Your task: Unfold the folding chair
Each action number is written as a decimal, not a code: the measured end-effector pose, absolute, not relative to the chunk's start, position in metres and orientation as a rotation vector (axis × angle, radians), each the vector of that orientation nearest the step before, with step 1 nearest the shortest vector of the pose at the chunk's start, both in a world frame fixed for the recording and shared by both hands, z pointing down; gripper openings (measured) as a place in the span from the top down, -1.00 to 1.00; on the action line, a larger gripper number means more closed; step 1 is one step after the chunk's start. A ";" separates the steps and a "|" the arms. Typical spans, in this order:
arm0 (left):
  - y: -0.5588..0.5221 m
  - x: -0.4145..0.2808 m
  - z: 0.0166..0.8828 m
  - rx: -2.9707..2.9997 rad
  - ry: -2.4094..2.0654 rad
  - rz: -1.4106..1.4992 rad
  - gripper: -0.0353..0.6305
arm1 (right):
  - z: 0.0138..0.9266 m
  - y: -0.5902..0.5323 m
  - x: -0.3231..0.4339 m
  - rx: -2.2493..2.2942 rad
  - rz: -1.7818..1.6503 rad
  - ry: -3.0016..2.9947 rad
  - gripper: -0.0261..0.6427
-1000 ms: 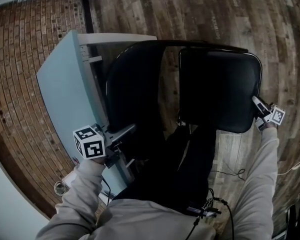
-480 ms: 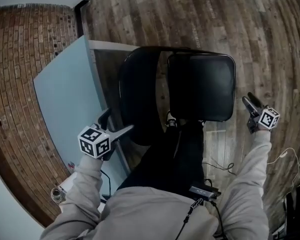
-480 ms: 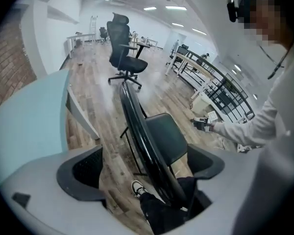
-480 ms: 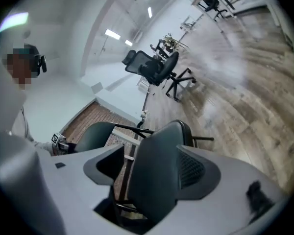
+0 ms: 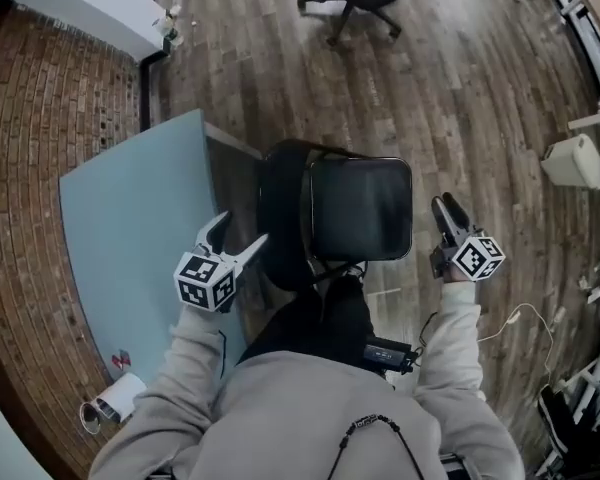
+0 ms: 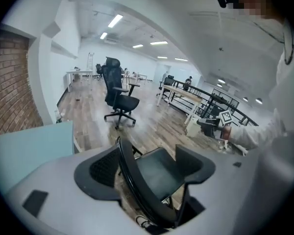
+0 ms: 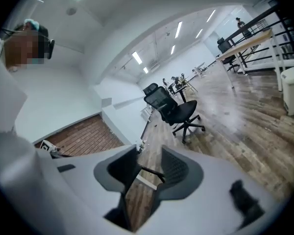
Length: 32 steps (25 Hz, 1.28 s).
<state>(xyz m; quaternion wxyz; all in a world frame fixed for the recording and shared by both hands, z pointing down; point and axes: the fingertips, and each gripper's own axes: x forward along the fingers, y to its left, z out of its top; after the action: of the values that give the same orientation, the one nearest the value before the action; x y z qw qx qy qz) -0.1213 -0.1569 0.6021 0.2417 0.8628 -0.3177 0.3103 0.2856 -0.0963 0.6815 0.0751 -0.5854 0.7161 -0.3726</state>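
No readable text, label, brand or number anywhere, as far as visible

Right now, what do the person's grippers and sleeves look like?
The left gripper and the right gripper are grey, each with two tapered jaws, dark textured pads and a white marker cube printed with black squares. The sleeves are light grey. Both pairs of jaws are closing, with nothing between them.

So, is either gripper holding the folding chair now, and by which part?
Nothing is held. The left gripper and right gripper are both clear of the folding chair; their jaws are closing with nothing gripped between them.
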 end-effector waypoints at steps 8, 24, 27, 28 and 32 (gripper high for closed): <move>-0.169 -0.126 0.473 2.517 -1.007 0.433 0.87 | 0.557 -0.076 0.288 -2.008 -1.143 2.049 0.90; -0.217 -0.103 0.403 2.638 -1.183 0.370 0.88 | 0.432 -0.106 0.308 -2.125 -0.835 2.169 0.90; -0.220 -0.091 0.403 2.661 -1.120 0.328 0.88 | 0.419 -0.097 0.312 -2.150 -0.782 2.139 0.90; -0.221 -0.079 0.398 2.684 -1.076 0.300 0.88 | 0.411 -0.092 0.315 -2.156 -0.763 2.126 0.90; -0.203 -0.012 0.365 2.802 -0.885 0.258 0.88 | 0.360 -0.075 0.310 -2.163 -0.657 2.149 0.90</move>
<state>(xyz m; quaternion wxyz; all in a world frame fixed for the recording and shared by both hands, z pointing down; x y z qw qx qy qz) -0.0121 -0.2027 0.3655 0.0960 0.9455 -0.2987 0.0871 0.3099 -0.0748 0.3601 0.0112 -0.6935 0.6889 -0.2107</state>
